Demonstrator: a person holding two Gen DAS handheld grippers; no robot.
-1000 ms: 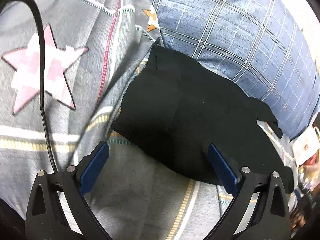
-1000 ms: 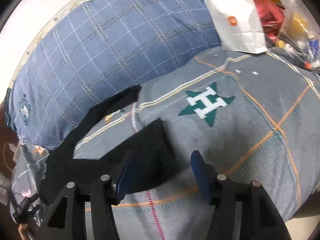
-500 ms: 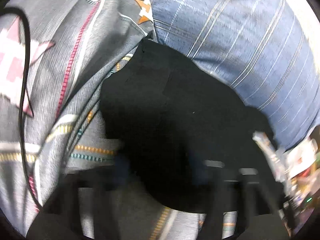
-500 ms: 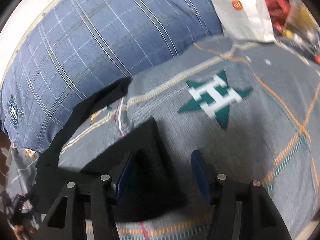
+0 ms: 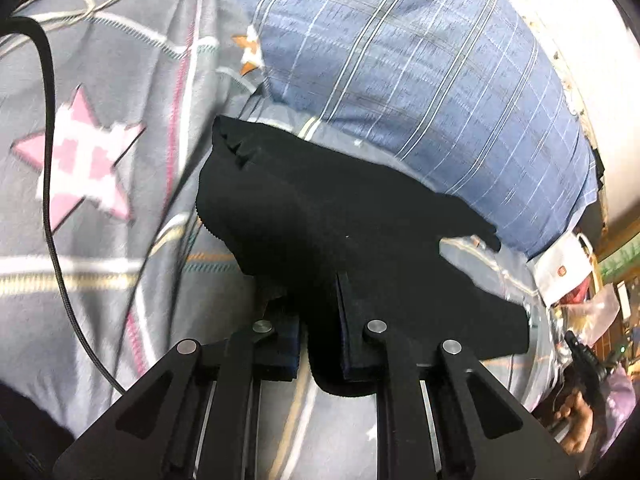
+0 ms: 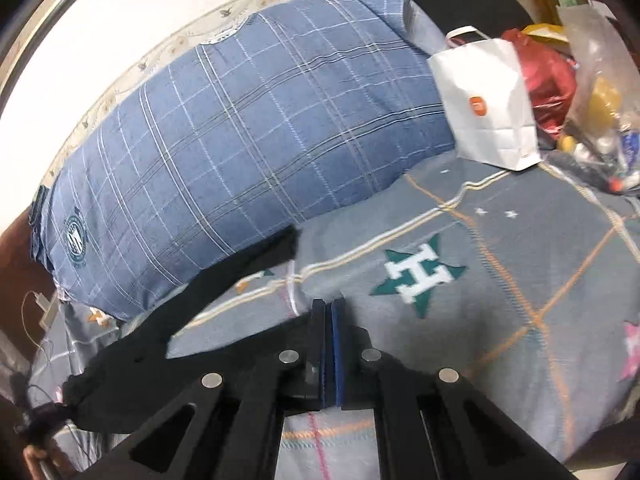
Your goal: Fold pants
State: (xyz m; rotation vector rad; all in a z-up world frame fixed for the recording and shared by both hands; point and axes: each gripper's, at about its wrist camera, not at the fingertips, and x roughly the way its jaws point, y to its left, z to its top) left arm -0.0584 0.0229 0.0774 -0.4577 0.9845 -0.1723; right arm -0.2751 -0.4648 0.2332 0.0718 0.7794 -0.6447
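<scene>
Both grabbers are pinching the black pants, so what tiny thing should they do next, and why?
Probably lift both ends a little and carry them toward the blue pillow. The left gripper is closing on a fold of the black pants, the right gripper pinches their edge, and the rest sags on the bedspread.

The right gripper (image 6: 329, 312) has its blue pads pressed flat together, pinching the edge of the black pants (image 6: 160, 344), which trail off to the lower left over a grey bedspread (image 6: 520, 280) with a green star. Behind lies a blue checked pillow (image 6: 260, 140). A white paper bag (image 6: 488, 108) stands at the upper right, beside red and clear plastic bags
</scene>
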